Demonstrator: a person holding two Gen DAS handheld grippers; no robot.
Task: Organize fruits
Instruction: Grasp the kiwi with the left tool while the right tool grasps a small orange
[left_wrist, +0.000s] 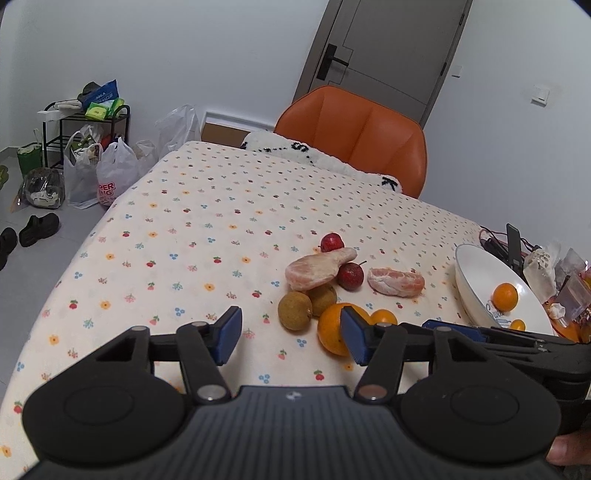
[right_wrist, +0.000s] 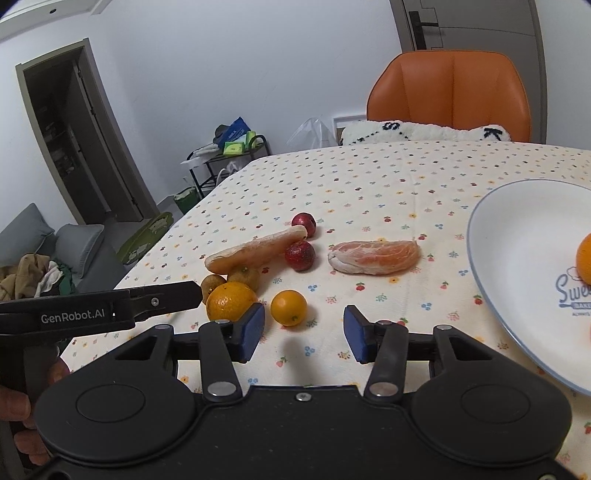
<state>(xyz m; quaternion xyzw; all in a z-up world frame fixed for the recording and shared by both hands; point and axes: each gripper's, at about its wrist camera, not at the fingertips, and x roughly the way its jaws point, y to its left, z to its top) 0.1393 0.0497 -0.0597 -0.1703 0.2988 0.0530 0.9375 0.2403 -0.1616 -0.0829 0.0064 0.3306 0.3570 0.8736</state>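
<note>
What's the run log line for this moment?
left gripper open, empty | right gripper open near small orange | white plate holds orange

L gripper (left_wrist: 291, 334): jaws wide apart, nothing between the blue pads (left_wrist: 228, 334), held low & level over the tablecloth (left_wrist: 192, 221). R gripper (right_wrist: 304, 334): also spread wide, empty, low over the same cloth, just to the L one's right, side by side. Person's hand (right_wrist: 22, 413) wraps the L gripper's handle; a fingertip (left_wrist: 565, 448) shows on the R one's.

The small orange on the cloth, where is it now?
In the right wrist view the small orange lies on the tablecloth, just right of the big orange, ahead of the open right claw.
</note>
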